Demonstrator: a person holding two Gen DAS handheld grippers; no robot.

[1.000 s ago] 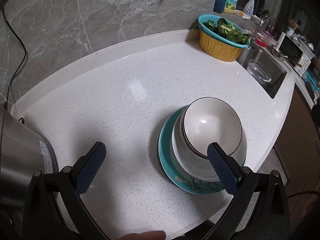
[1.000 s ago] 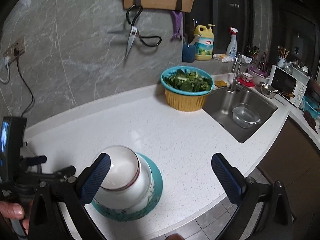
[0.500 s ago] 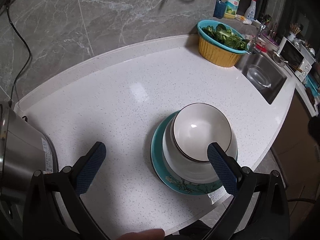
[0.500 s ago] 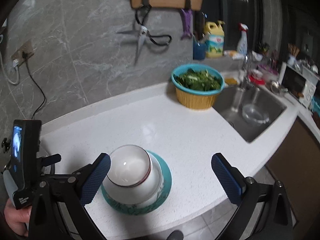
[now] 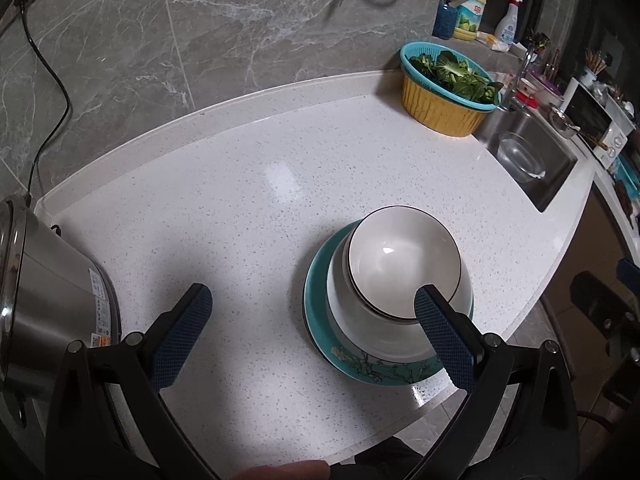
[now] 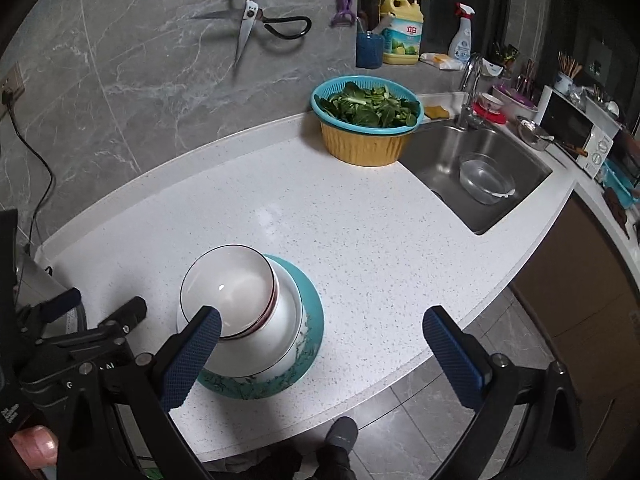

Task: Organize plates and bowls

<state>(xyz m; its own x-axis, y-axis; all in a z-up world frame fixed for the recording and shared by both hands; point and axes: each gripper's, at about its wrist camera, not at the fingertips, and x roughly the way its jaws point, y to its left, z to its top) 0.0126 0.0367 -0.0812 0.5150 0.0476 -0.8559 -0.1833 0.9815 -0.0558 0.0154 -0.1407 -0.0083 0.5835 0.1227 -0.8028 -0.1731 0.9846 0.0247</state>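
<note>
The left gripper [image 5: 312,334] hangs wide open over the white counter [image 5: 260,184], holding nothing. At its four o'clock, near the counter's front edge, stacked white bowls [image 5: 400,280] sit on a teal plate [image 5: 316,312]. The right gripper [image 6: 320,346] is likewise spread wide and empty, the stack at its nine o'clock.

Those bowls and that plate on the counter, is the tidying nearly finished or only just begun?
It looks nearly finished. The top bowl sits nested in a larger white bowl, and both rest on the teal plate, one neat stack on the white counter. Nothing is in hand: the left gripper and right gripper are both open and empty. No other loose dishes show on the counter.
</note>
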